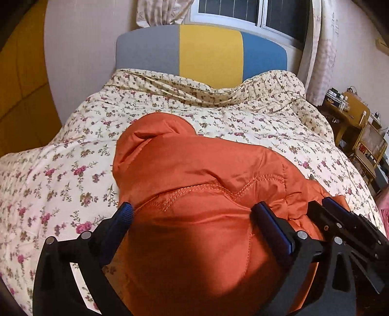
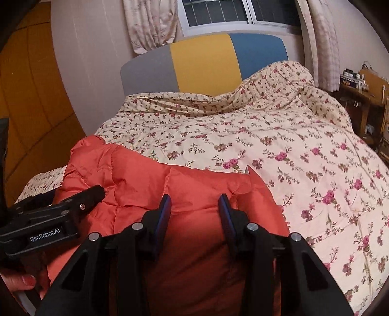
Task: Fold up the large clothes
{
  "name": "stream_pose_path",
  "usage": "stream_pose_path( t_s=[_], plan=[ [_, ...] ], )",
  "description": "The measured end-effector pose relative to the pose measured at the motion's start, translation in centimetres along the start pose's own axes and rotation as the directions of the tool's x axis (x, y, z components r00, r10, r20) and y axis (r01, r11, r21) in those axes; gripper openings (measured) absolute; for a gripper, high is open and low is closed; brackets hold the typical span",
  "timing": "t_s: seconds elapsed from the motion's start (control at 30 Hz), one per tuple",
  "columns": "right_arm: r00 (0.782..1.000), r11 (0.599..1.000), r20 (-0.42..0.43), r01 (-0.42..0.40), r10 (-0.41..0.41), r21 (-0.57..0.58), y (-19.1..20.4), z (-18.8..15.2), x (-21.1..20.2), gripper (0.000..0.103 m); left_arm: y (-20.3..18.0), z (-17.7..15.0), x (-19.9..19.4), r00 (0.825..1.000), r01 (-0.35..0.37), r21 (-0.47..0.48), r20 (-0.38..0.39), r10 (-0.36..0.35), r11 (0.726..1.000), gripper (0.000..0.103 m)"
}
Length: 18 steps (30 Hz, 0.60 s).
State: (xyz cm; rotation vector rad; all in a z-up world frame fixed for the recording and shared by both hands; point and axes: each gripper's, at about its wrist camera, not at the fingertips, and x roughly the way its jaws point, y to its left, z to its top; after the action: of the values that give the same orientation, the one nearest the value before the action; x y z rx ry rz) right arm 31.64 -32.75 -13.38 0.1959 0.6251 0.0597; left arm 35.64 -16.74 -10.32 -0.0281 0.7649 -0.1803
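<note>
An orange quilted puffer jacket lies bunched on the floral bedspread; it also shows in the right wrist view. My left gripper is open, its blue-padded fingers wide apart over the jacket's near part, the fabric bulging between them. My right gripper is open too, its fingers apart over the jacket's near right part. Each gripper shows in the other's view, the right gripper beside the left, and the left gripper at the left.
The bed has a grey, yellow and blue headboard under a window with curtains. Wooden furniture with clutter stands at the right of the bed. A yellow-brown wardrobe is at the left.
</note>
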Motion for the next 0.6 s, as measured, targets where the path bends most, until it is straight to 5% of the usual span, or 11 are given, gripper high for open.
stream_pose_path(
  t_s=[0.6],
  plan=[
    [0.990, 0.999, -0.142, -0.005, 0.012, 0.047, -1.0, -0.1, 4.4, 0.040, -0.9, -0.9, 3.5, 0.997, -0.076, 0.030, -0.013, 0.076, 0.997, 0.100]
  ],
)
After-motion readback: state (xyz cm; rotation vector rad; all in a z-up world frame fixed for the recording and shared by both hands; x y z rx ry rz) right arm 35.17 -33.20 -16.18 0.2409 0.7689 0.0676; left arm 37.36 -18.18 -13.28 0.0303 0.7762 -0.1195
